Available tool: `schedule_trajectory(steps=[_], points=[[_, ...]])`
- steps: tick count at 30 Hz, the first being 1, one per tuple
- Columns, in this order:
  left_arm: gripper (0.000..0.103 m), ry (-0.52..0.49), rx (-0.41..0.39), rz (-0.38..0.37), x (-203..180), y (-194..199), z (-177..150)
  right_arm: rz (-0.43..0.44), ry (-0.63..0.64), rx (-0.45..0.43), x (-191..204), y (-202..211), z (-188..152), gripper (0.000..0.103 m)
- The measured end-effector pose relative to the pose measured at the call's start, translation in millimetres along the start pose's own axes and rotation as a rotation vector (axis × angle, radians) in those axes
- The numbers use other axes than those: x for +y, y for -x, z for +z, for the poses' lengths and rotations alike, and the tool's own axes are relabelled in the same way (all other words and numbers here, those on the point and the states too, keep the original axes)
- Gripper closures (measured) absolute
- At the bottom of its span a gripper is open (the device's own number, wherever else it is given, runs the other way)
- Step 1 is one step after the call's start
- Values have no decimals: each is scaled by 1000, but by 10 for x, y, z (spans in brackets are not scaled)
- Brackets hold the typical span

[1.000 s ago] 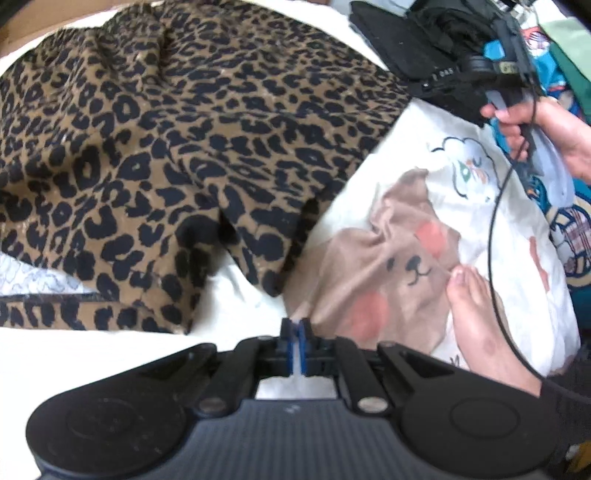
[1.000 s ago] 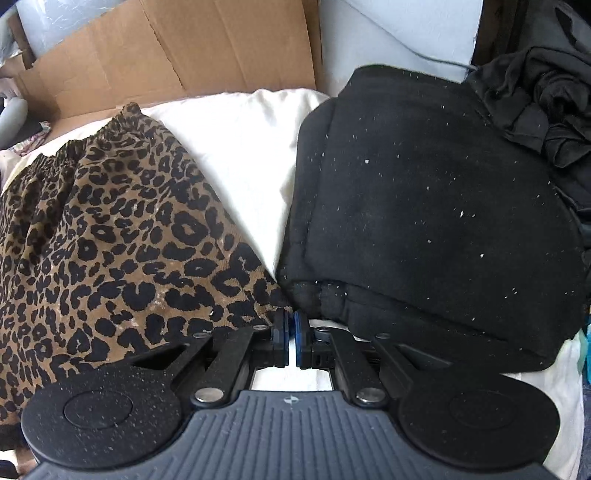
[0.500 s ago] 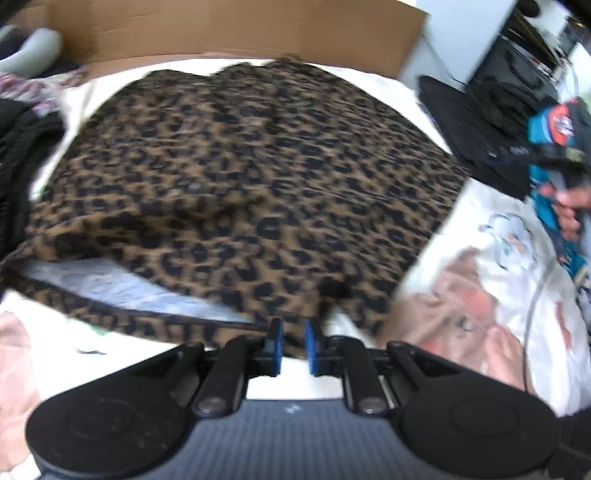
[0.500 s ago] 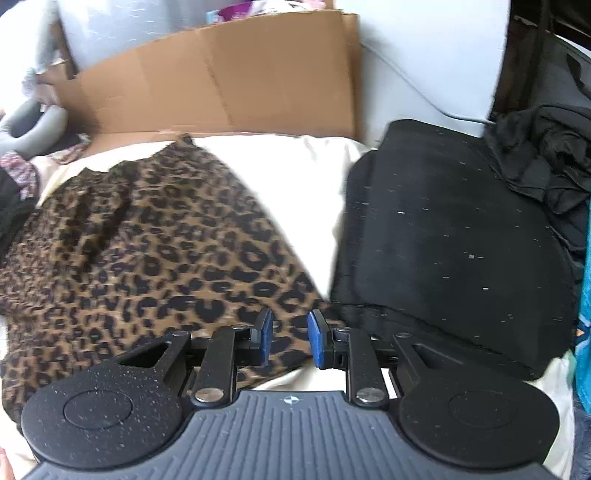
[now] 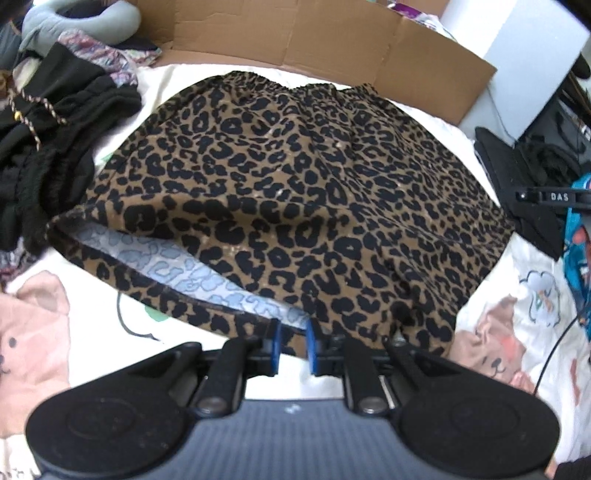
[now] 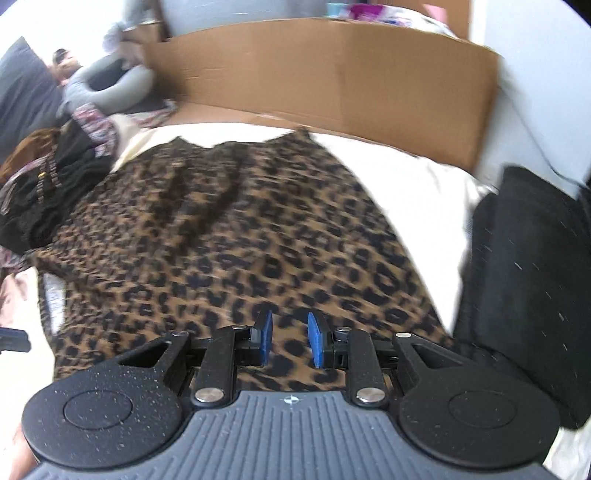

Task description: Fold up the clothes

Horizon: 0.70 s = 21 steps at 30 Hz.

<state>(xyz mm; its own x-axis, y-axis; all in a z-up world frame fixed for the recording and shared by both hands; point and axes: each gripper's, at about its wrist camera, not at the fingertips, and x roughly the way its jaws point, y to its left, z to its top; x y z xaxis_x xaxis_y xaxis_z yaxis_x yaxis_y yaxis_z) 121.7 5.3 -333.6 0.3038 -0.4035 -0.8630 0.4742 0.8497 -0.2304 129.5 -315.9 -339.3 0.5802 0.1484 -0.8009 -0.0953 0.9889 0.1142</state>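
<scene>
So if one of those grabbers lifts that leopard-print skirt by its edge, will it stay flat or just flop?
Probably flop: the leopard-print skirt lies in soft ripples, and its gathered waistband suggests thin, light cloth. The near hem gapes, showing the pale inside, so a pinch there by the left hand-held gripper may catch only one layer. Pushed, it would likely bunch rather than slide.

A bed sheet (image 5: pixel 517 306) printed with cartoon bears covers the surface. A flattened cardboard sheet (image 6: pixel 332 74) stands along its far edge, against a pale wall (image 5: pixel 524 55). A grey neck pillow (image 5: pixel 81 22) lies in the far left corner beside a heap of dark clothes (image 5: pixel 48 140). Bright daylight washes over the sheet.
</scene>
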Motion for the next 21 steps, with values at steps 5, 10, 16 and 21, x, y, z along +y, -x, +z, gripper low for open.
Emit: schedule_trajectory(steps=[5,10,16,21], points=[[82,27,-14,-22,-24,-69,-14,67,49,13,358,-47,54,81],[72,93,-24,-67,-39,-149,-42,118,94,59,681,-117,20,81],[64,182,-20,-95,38,-308,-62,184,148,94,995,-142,-60,80],[66,277,-24,-179,126,-434,-69,241,173,114,1223,-152,-157,80]])
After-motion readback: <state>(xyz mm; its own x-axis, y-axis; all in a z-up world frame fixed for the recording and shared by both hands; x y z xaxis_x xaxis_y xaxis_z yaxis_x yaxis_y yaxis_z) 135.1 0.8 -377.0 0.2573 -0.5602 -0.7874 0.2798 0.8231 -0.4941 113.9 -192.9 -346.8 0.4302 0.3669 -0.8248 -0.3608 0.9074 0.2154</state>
